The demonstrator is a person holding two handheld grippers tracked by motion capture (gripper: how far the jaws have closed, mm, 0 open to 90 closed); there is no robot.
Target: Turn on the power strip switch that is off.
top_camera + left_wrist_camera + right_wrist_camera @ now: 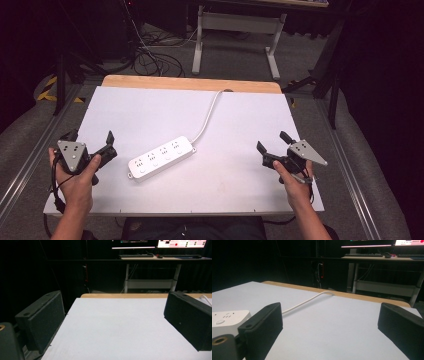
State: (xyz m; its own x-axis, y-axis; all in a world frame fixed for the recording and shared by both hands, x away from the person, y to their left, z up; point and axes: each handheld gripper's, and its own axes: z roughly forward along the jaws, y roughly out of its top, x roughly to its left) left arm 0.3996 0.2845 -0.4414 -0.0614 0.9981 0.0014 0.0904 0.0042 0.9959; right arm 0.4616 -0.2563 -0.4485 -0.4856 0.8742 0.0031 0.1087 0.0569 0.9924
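White board (240, 125) covers the table, leaving a wooden strip (192, 83) bare along its far edge in the upper middle of the high view. White power strip (161, 158) lies flat just left of frame centre, long axis running diagonally from lower left to upper right, sockets facing up. Its white cord (207, 117) leaves the upper-right end and curves to the far edge. Left gripper (91, 142) is held at the lower left, right gripper (273, 141) at the lower right, each well apart from the power strip. Both sets of jaws stand wide apart, with only bare board between them. Nothing lies between either gripper and the power strip.
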